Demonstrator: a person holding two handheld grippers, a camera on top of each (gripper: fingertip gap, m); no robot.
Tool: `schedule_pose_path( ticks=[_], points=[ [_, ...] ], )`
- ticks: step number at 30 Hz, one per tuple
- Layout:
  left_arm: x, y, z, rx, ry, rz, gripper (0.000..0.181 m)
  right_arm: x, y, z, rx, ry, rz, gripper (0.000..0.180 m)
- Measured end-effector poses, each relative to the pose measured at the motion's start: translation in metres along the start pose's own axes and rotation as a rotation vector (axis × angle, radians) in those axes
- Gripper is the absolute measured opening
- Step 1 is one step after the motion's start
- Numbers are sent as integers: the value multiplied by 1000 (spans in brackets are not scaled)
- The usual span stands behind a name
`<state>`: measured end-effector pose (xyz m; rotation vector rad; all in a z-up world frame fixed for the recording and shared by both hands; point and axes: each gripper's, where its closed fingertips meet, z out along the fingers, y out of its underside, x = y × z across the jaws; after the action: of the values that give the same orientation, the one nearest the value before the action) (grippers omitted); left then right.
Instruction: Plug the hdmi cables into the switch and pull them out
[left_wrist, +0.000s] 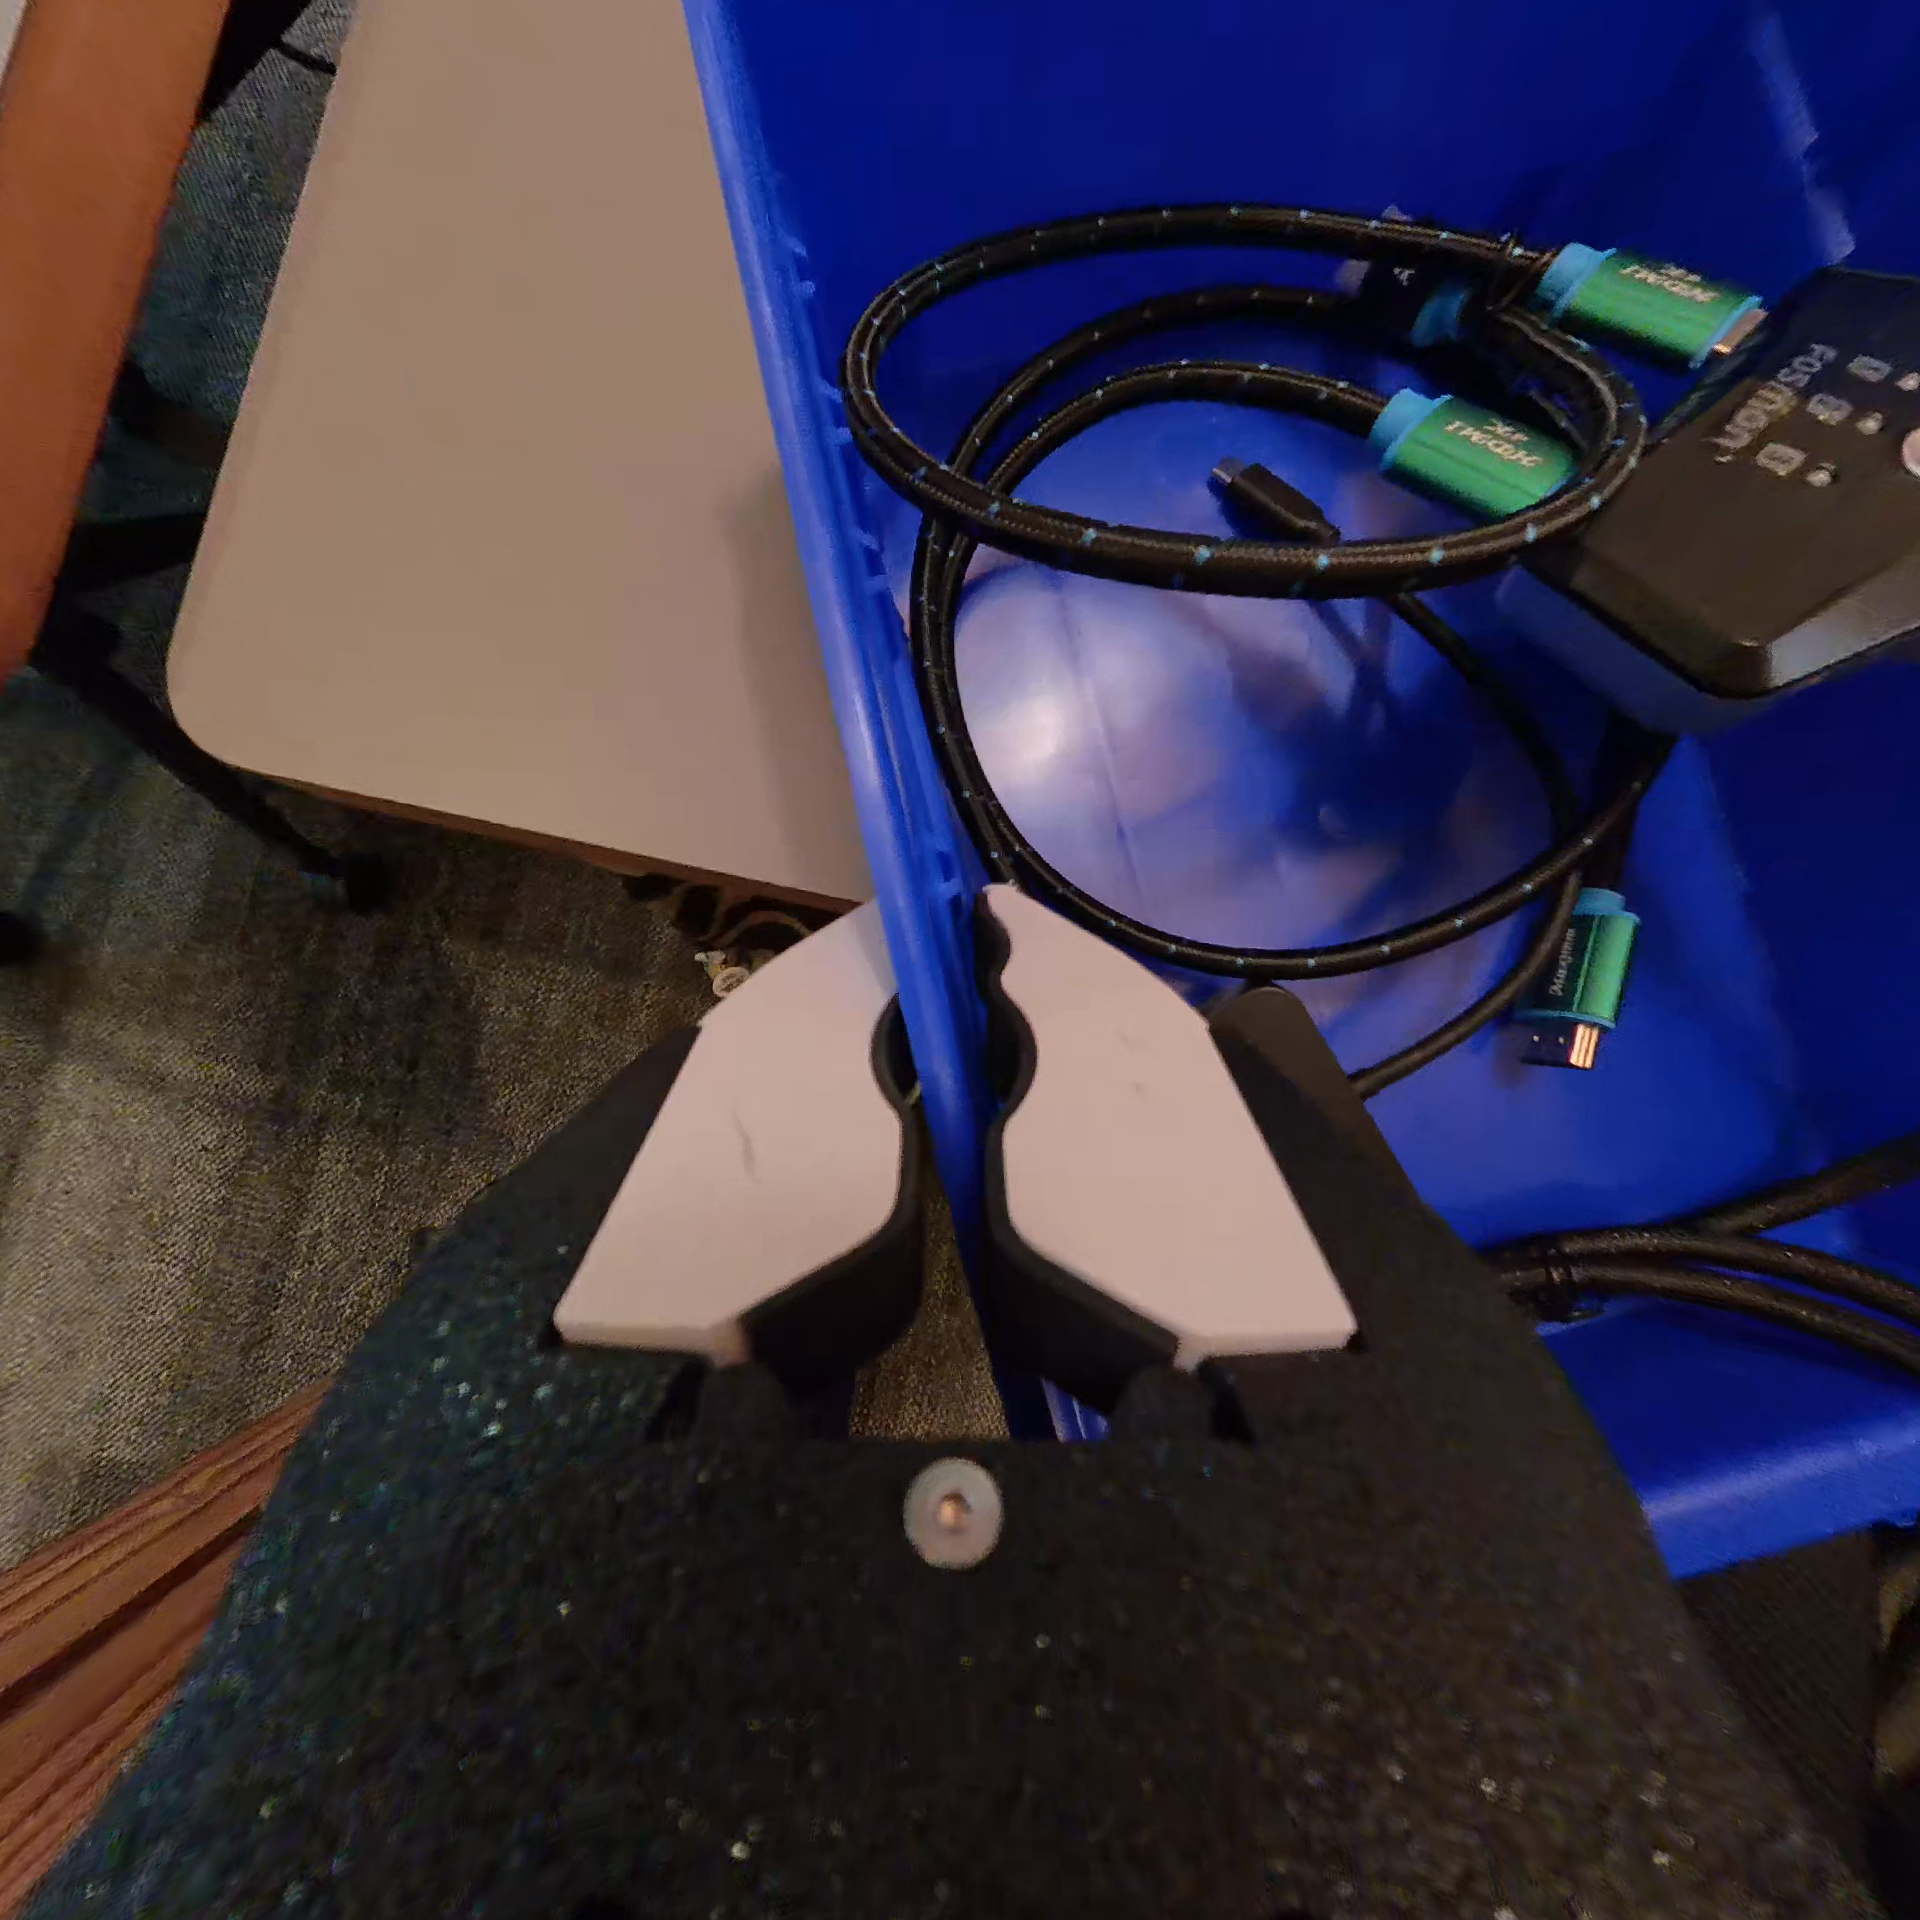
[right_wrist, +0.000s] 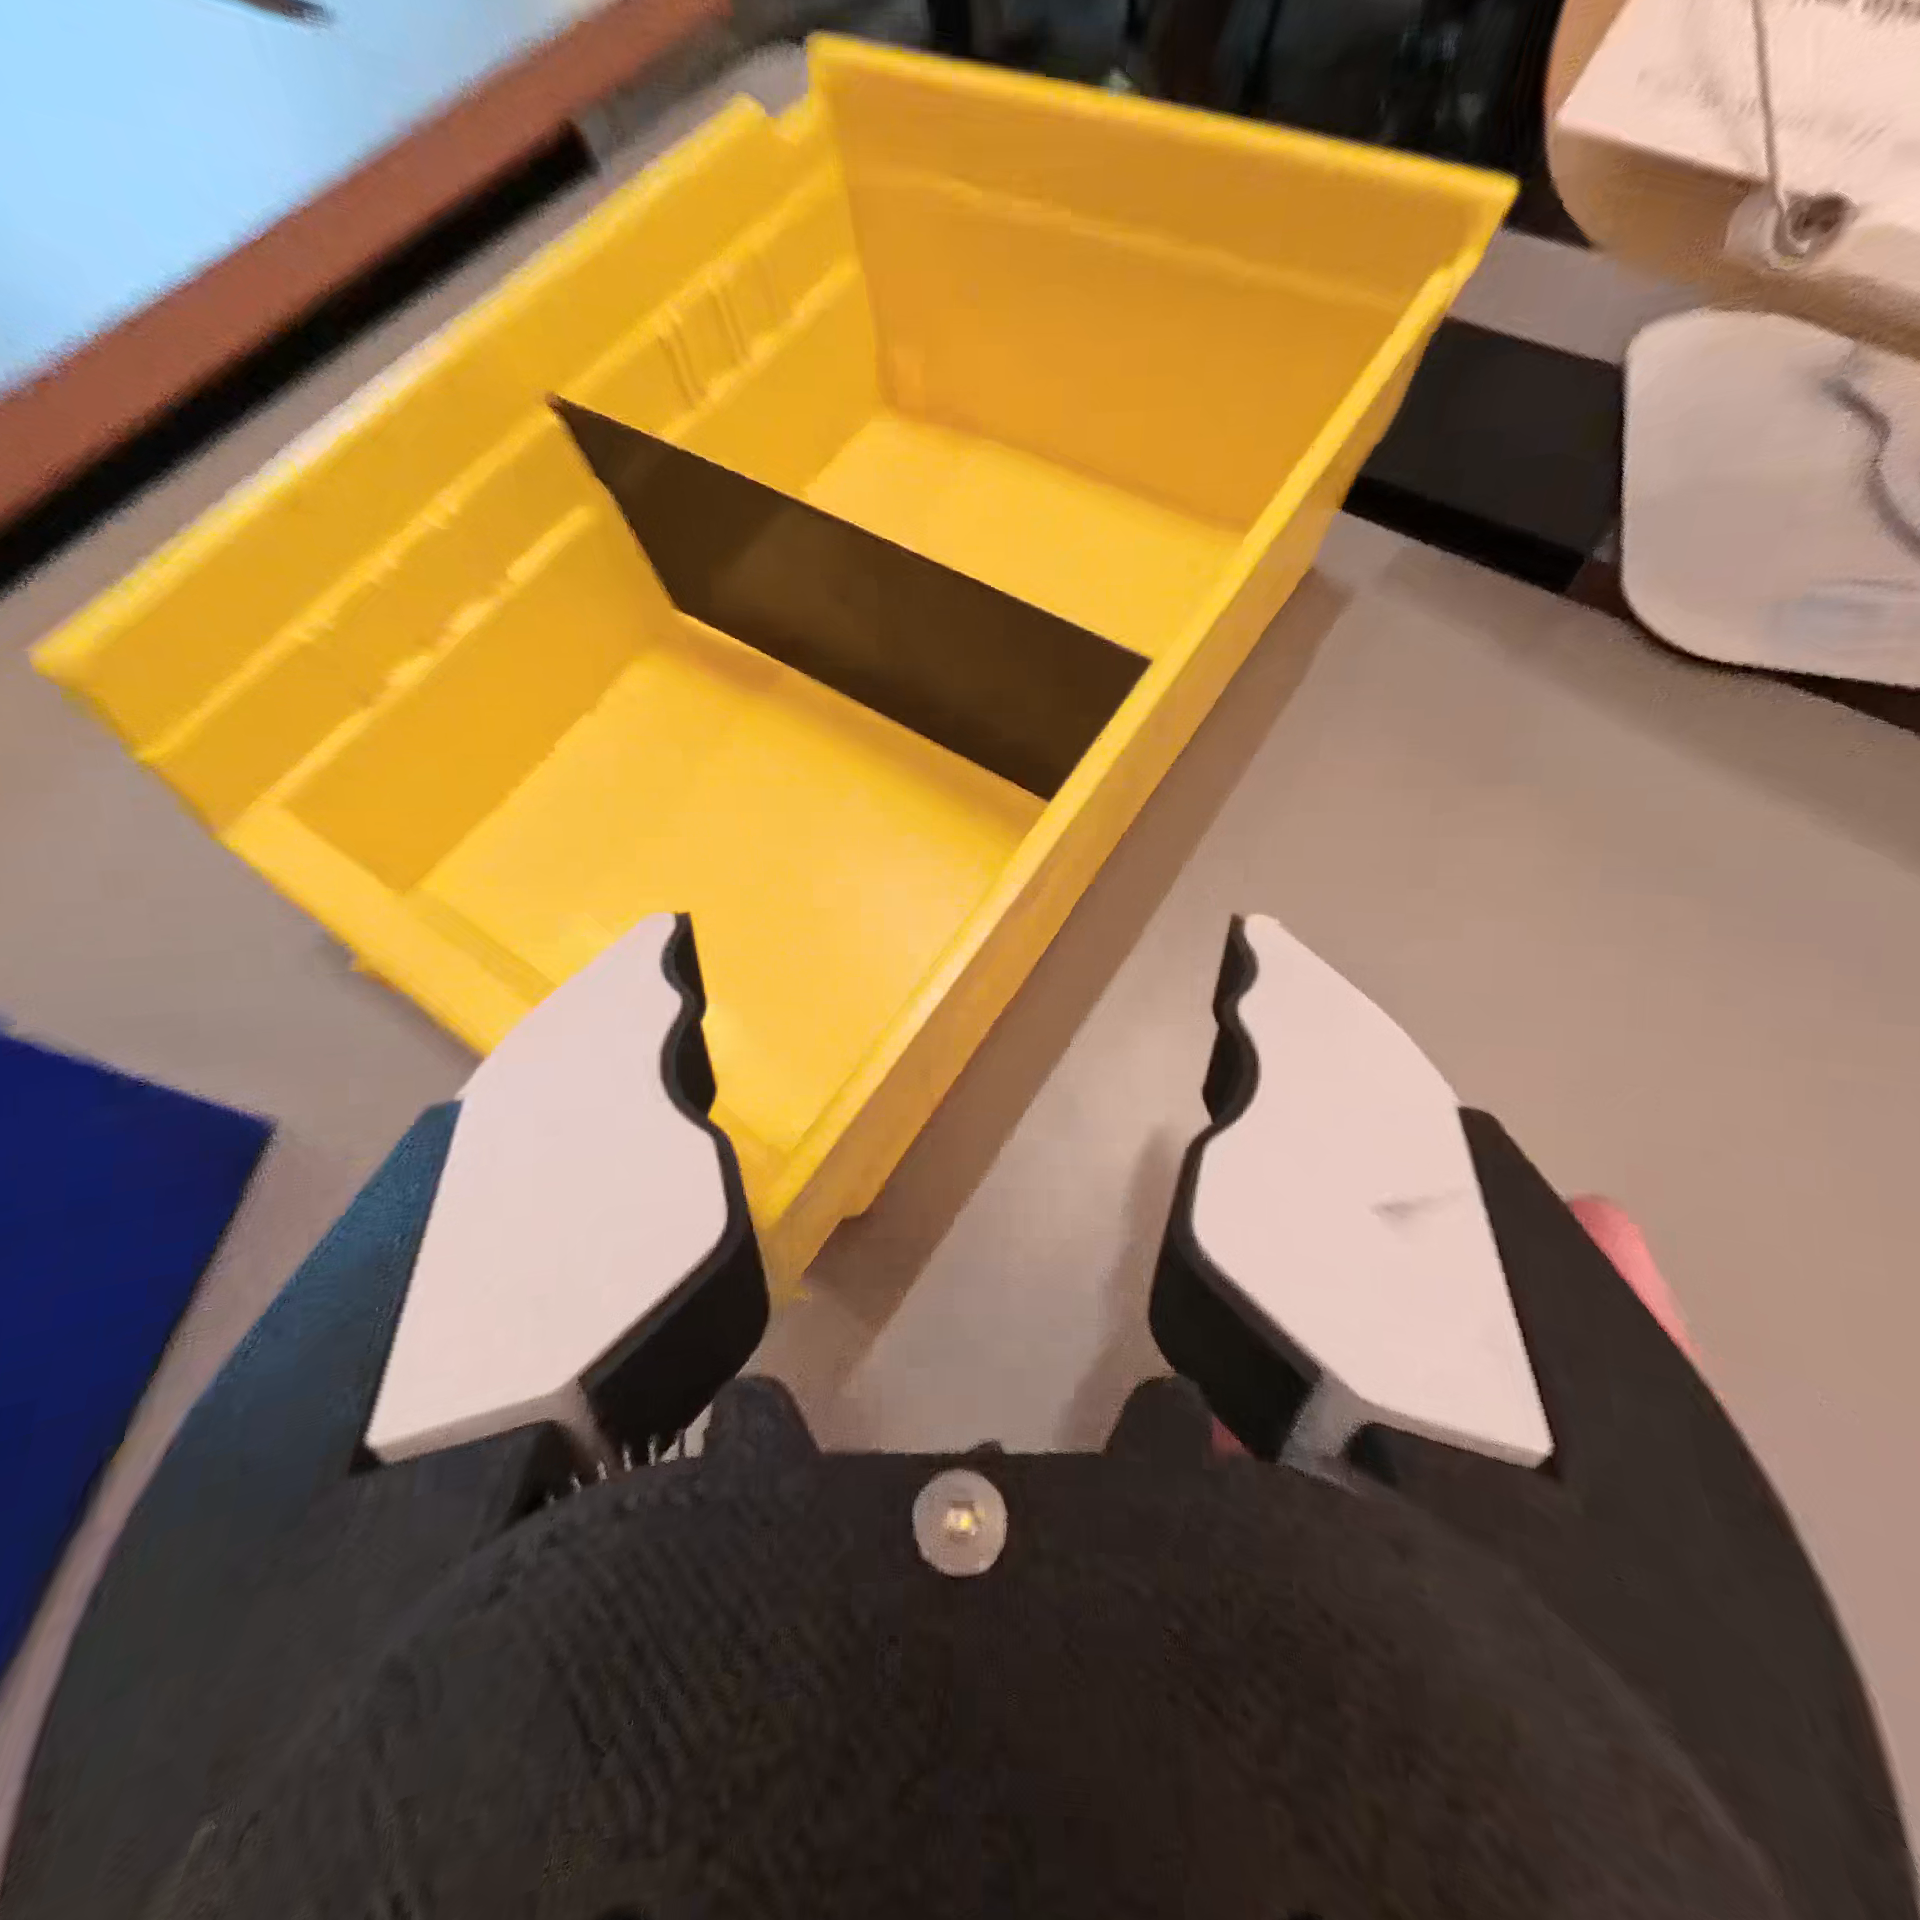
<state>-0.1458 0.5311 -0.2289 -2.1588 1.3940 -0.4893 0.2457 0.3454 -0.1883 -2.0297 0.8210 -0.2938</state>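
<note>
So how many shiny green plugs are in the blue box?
3: one touching the black switch, one just below it, one alone near the bottom wall. More may be hidden.

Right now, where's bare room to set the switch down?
Both compartments of the yellow bin, either side of its black divider, are bare, as is the grey table to its right. The blue bin is crowded: cables, switch. Left claw grips its wall.
</note>
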Motion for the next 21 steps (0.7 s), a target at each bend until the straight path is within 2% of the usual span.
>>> schedule_pose_path(
  ticks=[2, 3, 4, 9, 12, 15, 18, 21],
  points=[
    [-2, -2, 1, -4, -5, 8, 6, 12, 4, 16, -20, 88, 0, 92],
    [-3, -3, 2, -3, -5, 9, 6, 10, 5, 23, -23, 66, -4, 87],
    [-4, -5, 2, 2, -2, 7, 6, 3, 8, 26, -32, 5, -20, 59],
    [-14, -10, 4, 16, 2, -11, 5, 49, 14, 6, -15, 91, -101, 11],
    [-18, -15, 7, 13, -8, 2, 5, 69, 22, -33, 12, -62, -91, 6],
    [-15, -27, 16, 8, 9, 27, 4, 97, 44, -86, 34, -107, -203, 6],
    [0, -48, 32, 7, 44, 42, 4, 144, 65, -143, 77, -55, -207, 5],
    [27, -81, 58, 6, 75, 90, 4, 208, 85, -200, 106, 91, -207, 4]
  ],
)
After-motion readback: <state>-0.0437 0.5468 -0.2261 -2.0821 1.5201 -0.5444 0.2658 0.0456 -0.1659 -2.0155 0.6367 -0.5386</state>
